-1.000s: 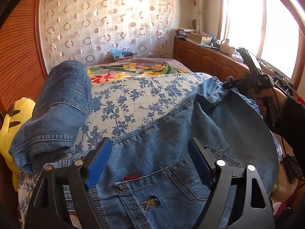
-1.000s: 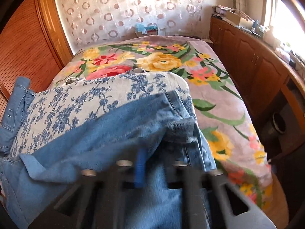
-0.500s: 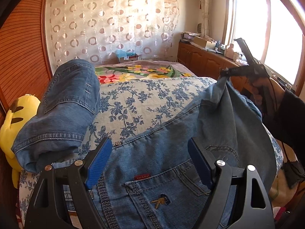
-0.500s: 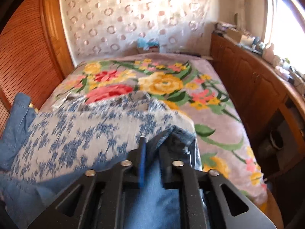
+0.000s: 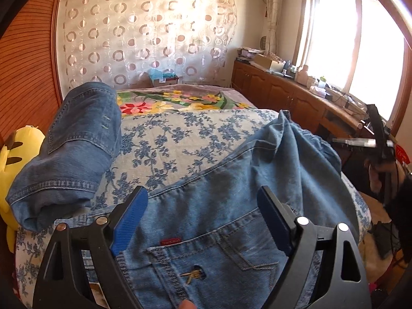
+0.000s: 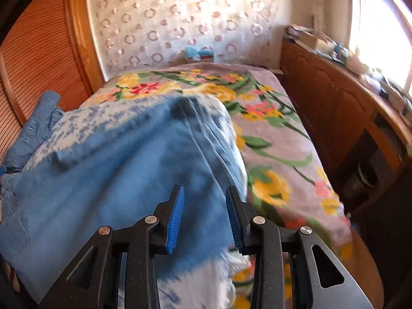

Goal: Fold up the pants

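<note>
Two claws over one pair of jeans [image 5: 231, 206] on bed [image 6: 283, 149]. Jeans spread across blue-flowered sheet [image 5: 180, 139]; long axis roughly crosswise, waist end toward person's left, leg end toward right bed edge. Back pocket [image 5: 206, 265] with red tag directly under left claw [image 5: 203, 221]. Left claw: jaws wide apart, denim between and below pads, nothing pinched. Right claw [image 6: 204, 219]: jaws parted, gap clear between blue pads, no cloth clamped; denim lies just ahead and below. In left wrist view, right claw [image 5: 373, 141] seen off jeans' right end, apart from cloth. Second pair of folded jeans [image 5: 69, 152] lies at left, beside yellow plush toy [image 5: 15, 159]; not part of present fold.

Judgement: leg end bunched and raised near right bed edge [image 5: 291, 134], so nearer right claw. Next grasp likely there, carried leftward along long axis toward waist; left claw placed to pin waist. Right wrist view blurred, contact uncertain.
</note>
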{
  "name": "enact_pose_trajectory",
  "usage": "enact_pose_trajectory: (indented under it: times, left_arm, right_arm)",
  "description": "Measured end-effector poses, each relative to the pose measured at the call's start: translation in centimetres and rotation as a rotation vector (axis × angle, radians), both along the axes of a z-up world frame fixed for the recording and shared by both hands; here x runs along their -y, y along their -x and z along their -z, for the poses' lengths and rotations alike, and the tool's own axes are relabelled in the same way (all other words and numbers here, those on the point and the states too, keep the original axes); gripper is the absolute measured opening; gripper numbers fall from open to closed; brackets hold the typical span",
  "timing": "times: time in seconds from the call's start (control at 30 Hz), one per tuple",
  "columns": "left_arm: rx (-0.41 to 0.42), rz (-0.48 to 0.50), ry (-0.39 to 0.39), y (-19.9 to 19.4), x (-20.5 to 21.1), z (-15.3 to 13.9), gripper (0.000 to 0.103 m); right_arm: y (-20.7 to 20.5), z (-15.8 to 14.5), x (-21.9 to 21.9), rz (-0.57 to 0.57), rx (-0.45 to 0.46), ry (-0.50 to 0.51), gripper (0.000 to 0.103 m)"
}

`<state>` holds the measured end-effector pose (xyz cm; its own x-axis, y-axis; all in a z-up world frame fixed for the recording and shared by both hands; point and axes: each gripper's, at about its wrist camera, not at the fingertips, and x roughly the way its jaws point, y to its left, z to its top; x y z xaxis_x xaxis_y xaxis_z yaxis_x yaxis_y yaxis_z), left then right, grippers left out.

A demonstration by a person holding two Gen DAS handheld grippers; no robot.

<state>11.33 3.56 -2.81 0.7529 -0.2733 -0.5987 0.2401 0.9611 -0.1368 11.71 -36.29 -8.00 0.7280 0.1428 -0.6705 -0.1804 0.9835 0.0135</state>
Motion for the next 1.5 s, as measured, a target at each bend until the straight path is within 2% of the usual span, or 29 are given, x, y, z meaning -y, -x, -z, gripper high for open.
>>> enact_pose_trajectory:
  times: [0.17, 0.4, 0.57, 0.73, 0.77, 0.8, 0.83, 0.9, 1.13, 1.5]
  left_arm:
    - [0.006, 0.008, -0.029, -0.1, 1.2, -0.3, 0.087]
    - [0.003, 0.044, -0.082, 0.1, 3.3, -0.3, 0.087]
    - [0.003, 0.045, -0.078, 0.3, 3.4, -0.5, 0.087]
    - [-0.002, 0.041, -0.086, 0.5, 3.4, -0.4, 0.087]
    - [-0.003, 0.041, -0.086, 0.6, 3.4, -0.4, 0.087]
    - [-0.003, 0.041, -0.085, 0.6, 3.4, -0.4, 0.087]
    - [-0.005, 0.04, -0.086, 0.6, 3.5, -0.4, 0.087]
    - [-0.006, 0.037, -0.088, 0.7, 3.4, -0.4, 0.087]
    - [0.005, 0.016, -0.068, 2.1, 2.2, -1.4, 0.087]
    - [0.057, -0.058, -0.075, 4.9, -1.8, -4.4, 0.087]
  right_arm:
    - [1.1, 2.1, 2.3, 0.036, -0.036, -0.042, 0.035]
    - [0.8, 2.6, 3.9, 0.044, -0.048, -0.151, 0.035]
    - [-0.4, 3.0, 3.8, 0.049, -0.061, -0.211, 0.035]
    - [-0.3, 3.3, 2.9, 0.072, -0.061, -0.205, 0.035]
    - [-0.2, 3.2, 2.6, 0.071, -0.056, -0.202, 0.032]
    - [-0.2, 3.1, 2.3, 0.071, -0.045, -0.195, 0.022]
    - [-0.1, 2.9, 2.0, 0.068, -0.031, -0.183, 0.016]
    - [0.3, 2.4, 1.5, 0.066, 0.003, -0.168, 0.01]
    - [2.8, -1.1, -2.8, -0.038, 0.084, -0.107, 0.008]
    - [7.0, -5.4, -13.5, -0.311, 0.165, -0.127, 0.008]
